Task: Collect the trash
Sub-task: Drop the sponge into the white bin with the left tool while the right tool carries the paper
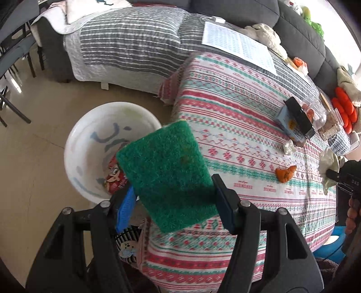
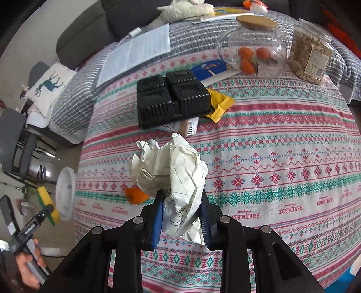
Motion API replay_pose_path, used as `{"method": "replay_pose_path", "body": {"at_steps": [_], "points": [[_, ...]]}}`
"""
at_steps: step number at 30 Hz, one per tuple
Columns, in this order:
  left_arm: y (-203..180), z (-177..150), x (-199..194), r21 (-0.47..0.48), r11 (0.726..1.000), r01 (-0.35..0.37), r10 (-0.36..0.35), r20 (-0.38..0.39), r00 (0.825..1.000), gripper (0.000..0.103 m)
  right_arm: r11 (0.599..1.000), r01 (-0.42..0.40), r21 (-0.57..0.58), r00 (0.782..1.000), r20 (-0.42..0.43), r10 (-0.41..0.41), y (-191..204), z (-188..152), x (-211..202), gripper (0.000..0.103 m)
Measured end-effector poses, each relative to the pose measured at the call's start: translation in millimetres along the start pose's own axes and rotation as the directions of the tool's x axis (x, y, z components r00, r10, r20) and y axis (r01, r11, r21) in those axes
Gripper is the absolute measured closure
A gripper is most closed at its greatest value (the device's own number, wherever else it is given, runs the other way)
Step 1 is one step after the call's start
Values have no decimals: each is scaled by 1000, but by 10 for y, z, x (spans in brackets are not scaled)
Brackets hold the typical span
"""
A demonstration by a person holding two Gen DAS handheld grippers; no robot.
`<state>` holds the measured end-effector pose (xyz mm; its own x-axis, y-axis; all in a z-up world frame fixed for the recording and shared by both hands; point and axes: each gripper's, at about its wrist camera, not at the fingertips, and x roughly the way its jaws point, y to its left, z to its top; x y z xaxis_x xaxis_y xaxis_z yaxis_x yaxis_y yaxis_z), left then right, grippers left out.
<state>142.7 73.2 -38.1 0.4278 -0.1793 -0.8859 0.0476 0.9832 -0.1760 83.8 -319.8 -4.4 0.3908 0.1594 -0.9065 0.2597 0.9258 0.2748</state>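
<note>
Left gripper (image 1: 173, 202): you have it clenched on one green scouring sponge (image 1: 167, 175), tilted, held over the table's edge and partly above the basin.
Right gripper (image 2: 180, 219): you are grasping one crumpled paper wad (image 2: 171, 178), lifted over the patterned tablecloth (image 2: 282, 157).
Basin: one white basin (image 1: 90, 144) sits on the floor beside the table; inside it you can see one red printed wrapper (image 1: 114, 178).
Loose trash on the cloth: one orange peel (image 1: 285, 173), one small white crumpled scrap (image 1: 289, 147), one yellow wrapper (image 2: 220, 104) tucked under the tray's corner.
Black tray: one black plastic tray (image 2: 173, 98) with several moulded compartments; it rests on a small carton (image 2: 188, 127).
Glass jar: one clear jar (image 2: 252, 48) with a wooden lid (image 2: 256, 21); you can count three orange fruits (image 2: 246, 54) inside.
Clear tub: one plastic tub (image 2: 310, 56) just beside the jar, full of pale seeds.
Papers: one printed sheet (image 2: 137, 51) lies at the far end.
</note>
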Motion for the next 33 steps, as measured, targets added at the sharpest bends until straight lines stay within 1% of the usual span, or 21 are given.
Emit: {"method": "replay_pose_path", "body": {"at_steps": [6,15,22,27,28,30,32,33], "points": [[190,-14,-15,-26,1000,-4,4,2,1000,38,999,-38,8,999,25,37,152,28,-16,74],[427,-24,20,-68,998,-12,11,-11,1000,37,997,-67,-38,998,17,68,506,52,102,74],[585,34,143,-92,995,-37,35,-31,999,37,987,-87,-135,996,-13,86,999,53,281,74],[693,119,209,-89,994,-71,71,-5,997,36,975,-104,-197,994,-43,98,1355,40,453,74],[707,133,218,-86,993,-81,81,1,997,35,972,-109,-207,994,-49,101,1428,30,491,74],[732,152,212,-81,990,-115,117,21,993,27,968,-116,-223,993,-58,106,1560,15,548,74],[761,149,182,-75,988,-139,142,38,989,15,963,-127,-237,991,-69,114,1695,-6,615,74],[770,135,156,-66,985,-162,165,46,985,13,961,-131,-243,990,-74,117,1739,-20,638,74]]}}
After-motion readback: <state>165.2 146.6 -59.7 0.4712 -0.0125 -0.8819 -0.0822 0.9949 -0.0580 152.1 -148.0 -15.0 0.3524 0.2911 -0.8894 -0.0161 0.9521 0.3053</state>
